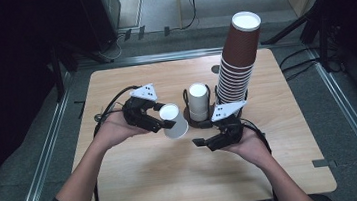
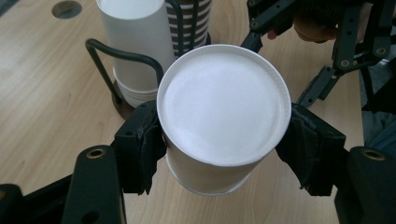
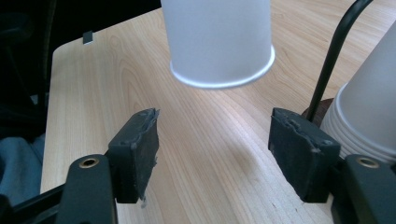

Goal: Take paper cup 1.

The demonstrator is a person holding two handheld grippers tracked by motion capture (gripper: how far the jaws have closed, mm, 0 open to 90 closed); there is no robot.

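Note:
A white paper cup [image 1: 174,121] hangs upside down and a little tilted above the table, left of the cup holder. My left gripper [image 1: 162,121] is shut on it, one pad on each side of its wall. In the left gripper view the cup's flat base [image 2: 224,102] faces the camera between the pads [image 2: 140,144]. My right gripper [image 1: 204,141] is open just in front of the holder, with nothing between its fingers. In the right gripper view the cup's rolled rim [image 3: 219,70] floats beyond the open gripper [image 3: 215,149].
A black wire holder [image 1: 187,110] at the table's middle carries a short stack of white cups [image 1: 198,101]. Beside it rises a tall leaning stack of brown cups [image 1: 235,64]. The wooden table [image 1: 149,174] has a round hole [image 1: 215,69] at the back.

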